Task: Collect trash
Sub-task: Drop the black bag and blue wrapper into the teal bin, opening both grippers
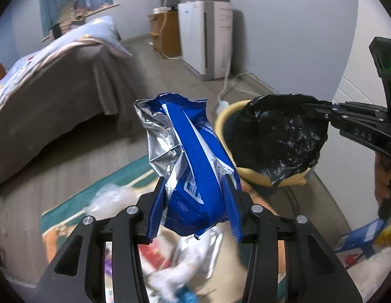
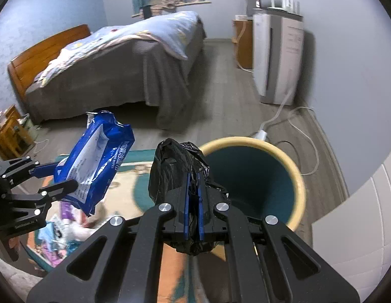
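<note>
Left gripper clamped on an empty blue wet-wipes pack, held up in the air just left of the bin. Right gripper pinched shut on the black bin liner, holding a fold of it at the rim of the yellow waste bin.

Risks, as I read it:
- Liner mouth looks only partly spread; in the right wrist view the bin's teal interior is bare on the far side. Pack could drop between liner and bin wall.
- Pack is light, crumpled foil; it may catch the rim and slide off outside.
- Thin film in the right grip could tear or slip if pulled harder.

More litter on the patterned rug below, blurred, can't tell the items. Grey wood-look floor, bed with a pale blue quilt, white air purifier by the wall, cable trailing on the floor behind the bin.
</note>
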